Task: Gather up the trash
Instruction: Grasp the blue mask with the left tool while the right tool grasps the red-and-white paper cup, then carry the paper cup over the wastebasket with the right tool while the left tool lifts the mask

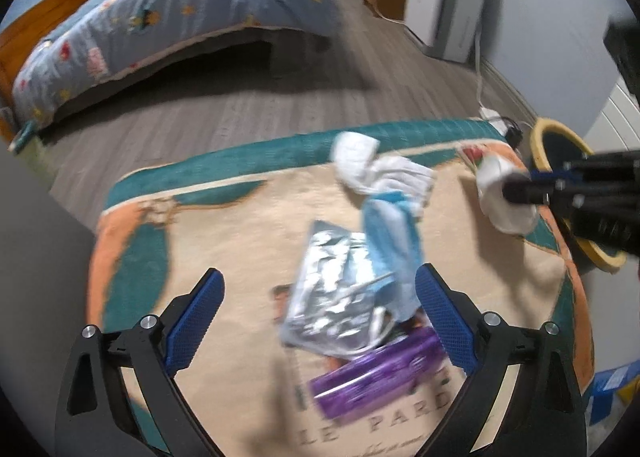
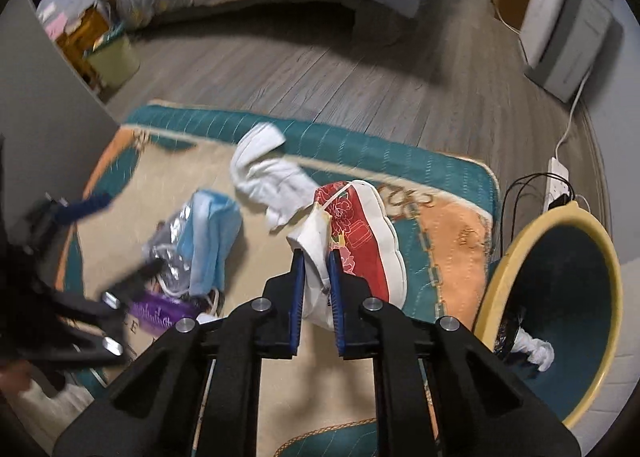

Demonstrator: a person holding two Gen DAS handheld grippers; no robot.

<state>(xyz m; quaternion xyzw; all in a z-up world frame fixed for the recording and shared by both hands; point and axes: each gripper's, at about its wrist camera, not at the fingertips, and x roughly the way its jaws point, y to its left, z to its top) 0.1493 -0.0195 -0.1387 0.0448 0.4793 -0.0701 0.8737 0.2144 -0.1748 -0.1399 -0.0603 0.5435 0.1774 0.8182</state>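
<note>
My right gripper (image 2: 316,257) is shut on a red and white face mask (image 2: 360,233) and holds it above the rug, left of the yellow bin (image 2: 516,253). The same mask shows in the left wrist view (image 1: 500,185). My left gripper (image 1: 320,293) is open above a silver foil packet (image 1: 332,297), a blue face mask (image 1: 392,233) and a purple wrapper (image 1: 376,373). A crumpled white cloth (image 1: 376,165) lies further back on the rug, also in the right wrist view (image 2: 272,177). The bin holds white crumpled trash (image 2: 536,349).
A patterned rug (image 1: 224,241) covers the grey wood floor. A bed with a blue quilt (image 1: 168,13) stands behind. A white appliance (image 2: 568,25) and a power strip with cables (image 2: 558,177) are at the right wall. A grey wall corner (image 2: 48,105) is at left.
</note>
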